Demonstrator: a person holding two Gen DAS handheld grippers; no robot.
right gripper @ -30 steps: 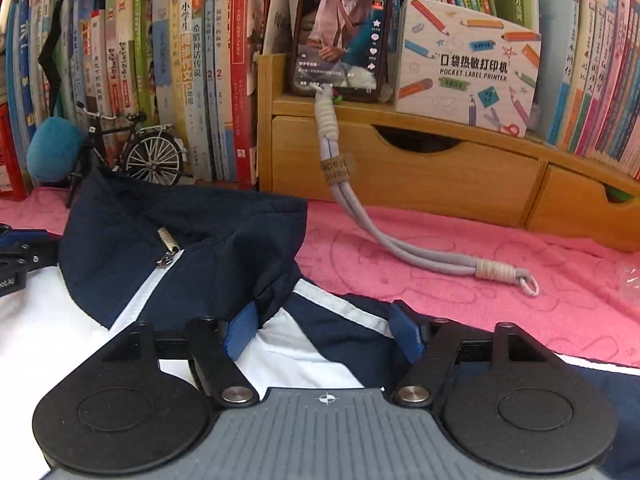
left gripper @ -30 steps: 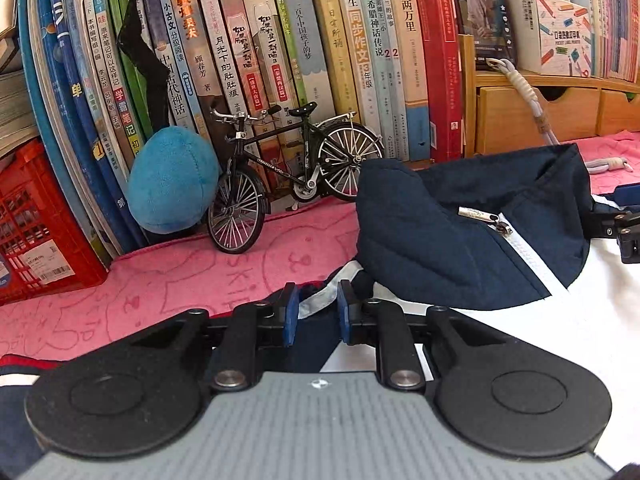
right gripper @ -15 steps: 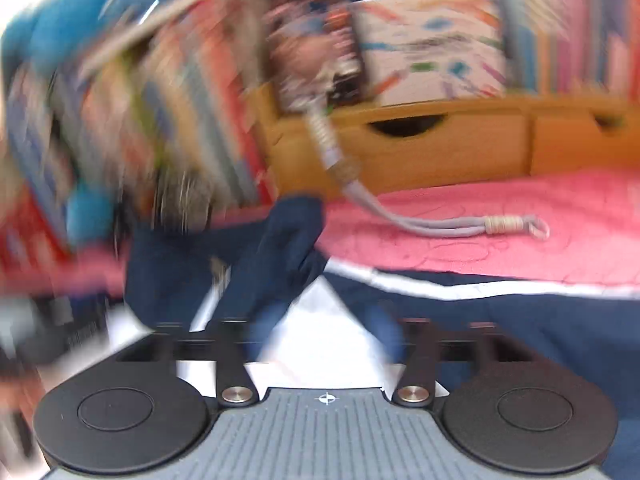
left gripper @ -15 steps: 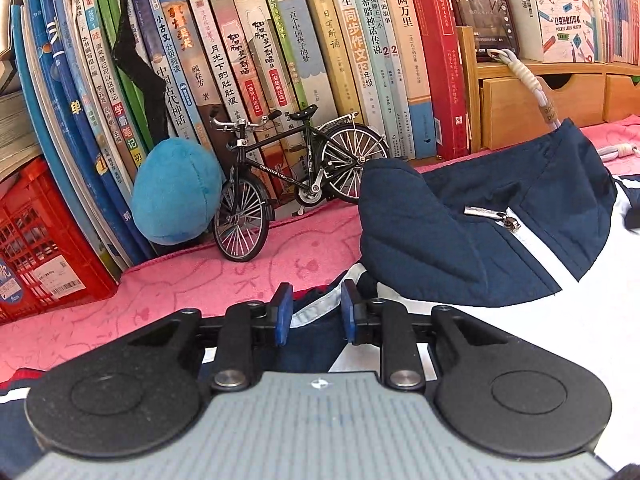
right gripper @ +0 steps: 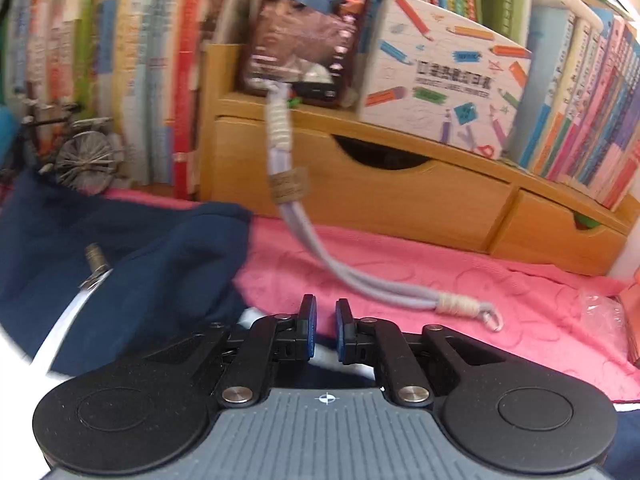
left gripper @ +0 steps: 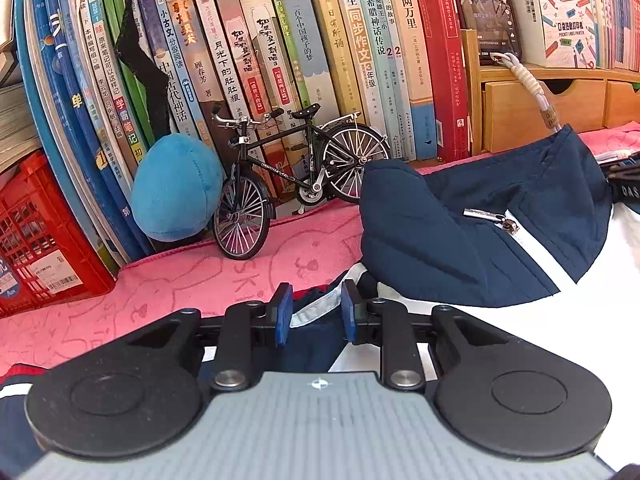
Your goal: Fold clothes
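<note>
Left tool astride jacket, pink cloth, bookshelf

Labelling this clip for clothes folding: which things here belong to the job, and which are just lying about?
Job: navy and white jacket, left gripper, right gripper.

Lying about: model bicycle, blue plush ball, books, red crate, braided cord, wooden drawers.

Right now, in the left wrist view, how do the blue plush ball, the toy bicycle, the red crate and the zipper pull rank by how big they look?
As they appear in that view, largest first:
1. toy bicycle
2. red crate, though the frame edge cuts it off, so it may really be bigger
3. blue plush ball
4. zipper pull, by far the smallest
</note>
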